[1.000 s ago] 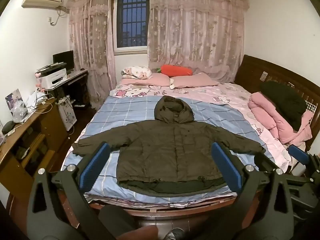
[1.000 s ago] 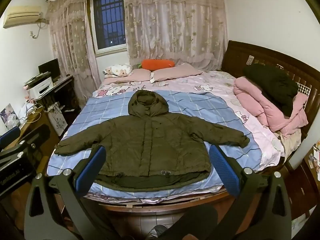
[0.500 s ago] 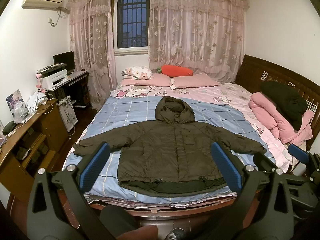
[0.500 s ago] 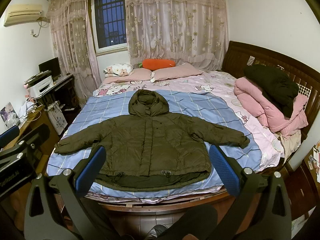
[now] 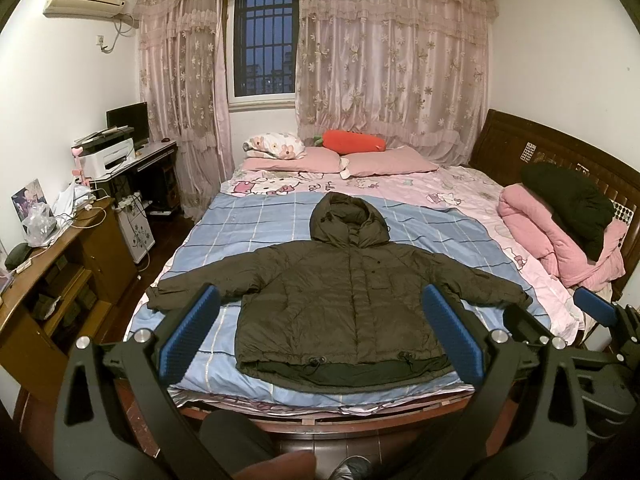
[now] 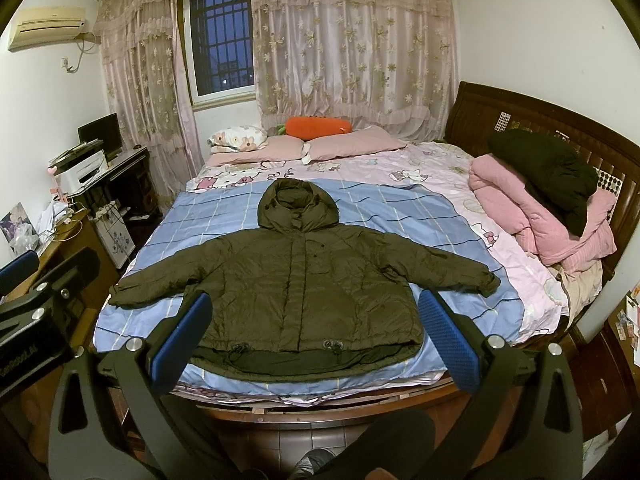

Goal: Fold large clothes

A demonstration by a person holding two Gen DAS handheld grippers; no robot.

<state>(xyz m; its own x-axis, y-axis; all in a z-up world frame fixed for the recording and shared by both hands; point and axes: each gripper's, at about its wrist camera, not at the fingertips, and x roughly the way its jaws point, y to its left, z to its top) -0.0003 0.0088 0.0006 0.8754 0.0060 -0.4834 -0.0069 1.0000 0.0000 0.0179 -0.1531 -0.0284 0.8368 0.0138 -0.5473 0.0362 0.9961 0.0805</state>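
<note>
A large olive-green hooded puffer jacket [image 5: 340, 300] [image 6: 304, 292] lies flat, front up, on the blue checked sheet [image 5: 248, 224], sleeves spread to both sides, hood toward the pillows, hem at the bed's near edge. My left gripper [image 5: 320, 336] hovers open in front of the hem, its blue pads wide apart and holding nothing. My right gripper [image 6: 312, 336] is open too, above the near bed edge, also clear of the jacket. Each gripper shows at the side of the other's view.
A pink quilt [image 5: 560, 240] with a dark garment [image 5: 568, 200] on it lies by the wooden headboard at right. Pillows [image 5: 384, 164] and an orange cushion sit at the far end. A wooden desk [image 5: 48, 264] and printer stand left. A person's knees show below.
Both views have crept very slightly; the jacket lies unchanged and both grippers stay open.
</note>
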